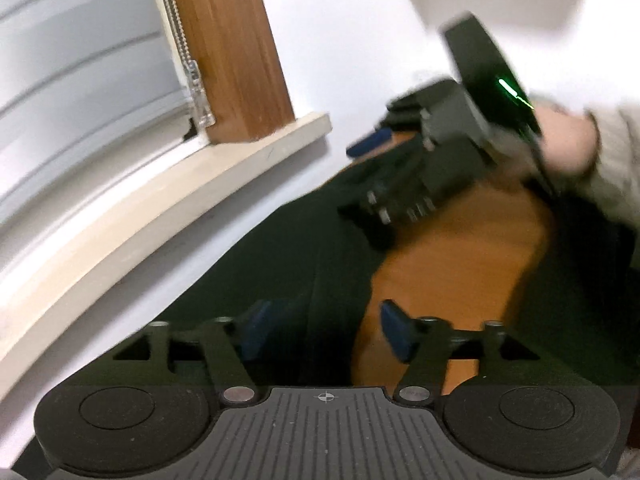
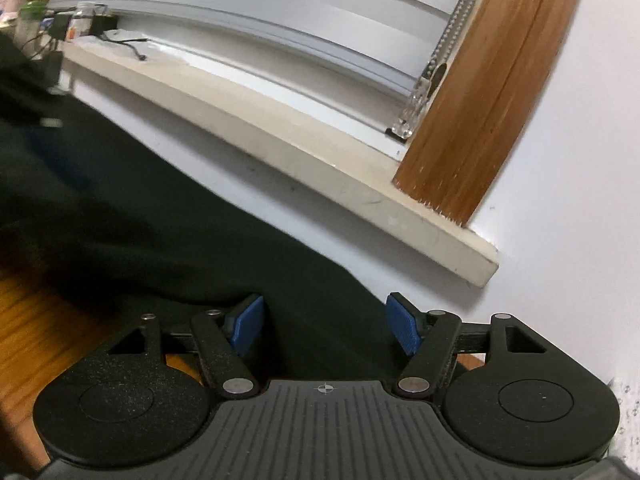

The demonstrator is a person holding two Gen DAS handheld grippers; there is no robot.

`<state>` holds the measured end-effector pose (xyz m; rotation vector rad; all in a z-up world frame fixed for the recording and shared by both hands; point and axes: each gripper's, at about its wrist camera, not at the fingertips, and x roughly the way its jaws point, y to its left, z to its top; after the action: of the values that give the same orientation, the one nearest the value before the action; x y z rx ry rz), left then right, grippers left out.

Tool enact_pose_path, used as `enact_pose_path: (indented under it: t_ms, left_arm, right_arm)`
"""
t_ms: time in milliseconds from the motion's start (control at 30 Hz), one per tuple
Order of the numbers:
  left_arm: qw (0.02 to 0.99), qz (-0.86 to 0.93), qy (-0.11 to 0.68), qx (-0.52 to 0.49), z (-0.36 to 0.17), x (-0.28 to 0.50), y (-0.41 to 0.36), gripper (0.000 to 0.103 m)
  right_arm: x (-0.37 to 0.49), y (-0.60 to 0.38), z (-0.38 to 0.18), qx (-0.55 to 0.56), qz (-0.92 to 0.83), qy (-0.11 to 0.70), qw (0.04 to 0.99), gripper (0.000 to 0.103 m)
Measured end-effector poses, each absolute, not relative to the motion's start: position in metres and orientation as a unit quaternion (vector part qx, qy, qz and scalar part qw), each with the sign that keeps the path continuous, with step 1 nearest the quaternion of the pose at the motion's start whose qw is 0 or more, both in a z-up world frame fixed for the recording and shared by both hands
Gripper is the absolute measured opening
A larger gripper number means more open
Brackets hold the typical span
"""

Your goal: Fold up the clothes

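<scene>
Left to right across the left wrist view: a pale window sill (image 1: 168, 200) and wooden frame (image 1: 236, 52) stand at the far side, then the dark garment (image 1: 280, 264) spreads over the orange-brown bench (image 1: 460, 272), and at the right a hand (image 1: 568, 144) carries the right claw (image 1: 380, 160) down toward the cloth.

The left claw (image 1: 326, 328) has its blue pads apart, with a ridge of the garment running up between them; nothing is pinched. In the right wrist view the garment (image 2: 160, 232) fills the left and middle, a strip of bench (image 2: 36, 320) shows at the lower left, and the right claw (image 2: 326, 324) likewise stands apart over dark cloth, its pads clear of any fold.

The fabric looks soft, limp and light, probably a knit or jersey: it lies in loose rises rather than flat, and would sag from any single hold and drag across the wood. It is not fragile and should not slip from ribbed pads. Hems, seams or corners are the best places to take it, since a doubled edge gives the pads more to bite. The picture is blurred, so which part of the garment lies under each claw cannot be told.
</scene>
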<state>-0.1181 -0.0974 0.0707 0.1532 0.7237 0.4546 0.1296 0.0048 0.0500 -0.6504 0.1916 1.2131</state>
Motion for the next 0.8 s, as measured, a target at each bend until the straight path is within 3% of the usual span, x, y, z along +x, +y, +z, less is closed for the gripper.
enact_pose_path:
  t_ms: [133,200,267,300,500,800]
  left_arm:
    - [0.876,0.253,0.389,0.130,0.052,-0.127,-0.108,0.066]
    - [0.867,0.267,0.396,0.141,0.051,-0.133,-0.104,0.052]
    - [0.866,0.275,0.394,0.138,0.056,-0.141,-0.098,0.024]
    - [0.871,0.277,0.386,0.126,0.064,-0.146,-0.093,0.021]
    - [0.884,0.284,0.364,0.073,0.087,-0.161,-0.069,0.020]
    - [0.891,0.256,0.371,0.046,0.066,-0.132,-0.059,0.021]
  right_arm:
    - [0.139,0.014,0.043,-0.285,0.544,0.114,0.781,0.066]
    - [0.143,0.016,0.038,-0.277,0.532,0.128,0.790,0.066]
    - [0.148,0.015,0.036,-0.270,0.523,0.139,0.796,0.066]
    - [0.151,0.013,0.035,-0.266,0.522,0.144,0.797,0.066]
    - [0.163,-0.006,0.037,-0.241,0.521,0.172,0.801,0.066]
    - [0.179,-0.065,0.045,-0.246,0.490,0.184,0.816,0.066]
